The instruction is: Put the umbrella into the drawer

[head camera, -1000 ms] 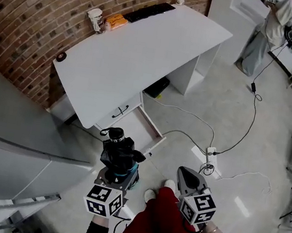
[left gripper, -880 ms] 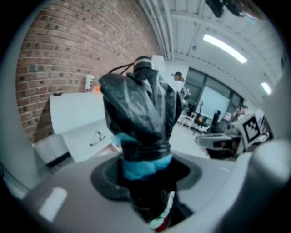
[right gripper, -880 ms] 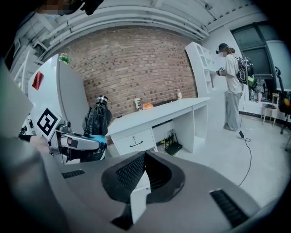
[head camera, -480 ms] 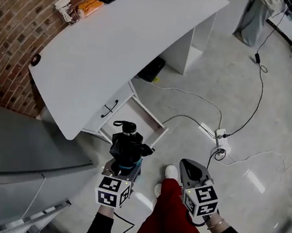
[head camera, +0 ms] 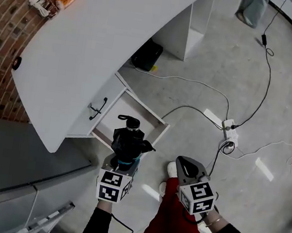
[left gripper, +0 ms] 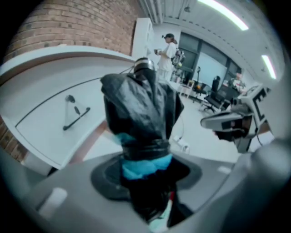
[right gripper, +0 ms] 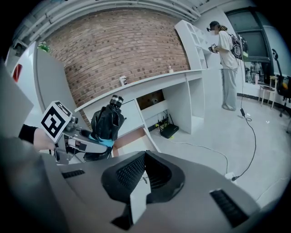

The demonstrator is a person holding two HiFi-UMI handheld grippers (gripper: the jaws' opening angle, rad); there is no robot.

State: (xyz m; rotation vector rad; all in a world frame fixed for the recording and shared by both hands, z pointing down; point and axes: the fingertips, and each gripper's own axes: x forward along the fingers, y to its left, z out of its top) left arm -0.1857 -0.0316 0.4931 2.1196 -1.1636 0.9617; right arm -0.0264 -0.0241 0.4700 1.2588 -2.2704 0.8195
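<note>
A folded black umbrella (head camera: 128, 142) with a teal band stands upright in my left gripper (head camera: 123, 159), which is shut on its lower part. It hangs just in front of the open white drawer (head camera: 158, 126), whose front with a black handle (head camera: 98, 108) juts out from under the desk. The left gripper view has the umbrella (left gripper: 141, 113) filling the middle, with the drawer front (left gripper: 54, 123) behind it. My right gripper (head camera: 184, 167) is to the right, away from the drawer, shut with nothing in it. It also shows in the left gripper view (left gripper: 223, 123).
A long white desk (head camera: 109, 33) runs along the brick wall (head camera: 7, 29). A grey cabinet (head camera: 10, 164) stands at the left. A power strip (head camera: 228, 135) and cables lie on the floor at the right. A black box (head camera: 146, 57) sits under the desk. A person (right gripper: 227, 54) stands far off.
Both grippers have come down and closer to the open drawer. The umbrella stays held in the left one. The right gripper stays shut.
</note>
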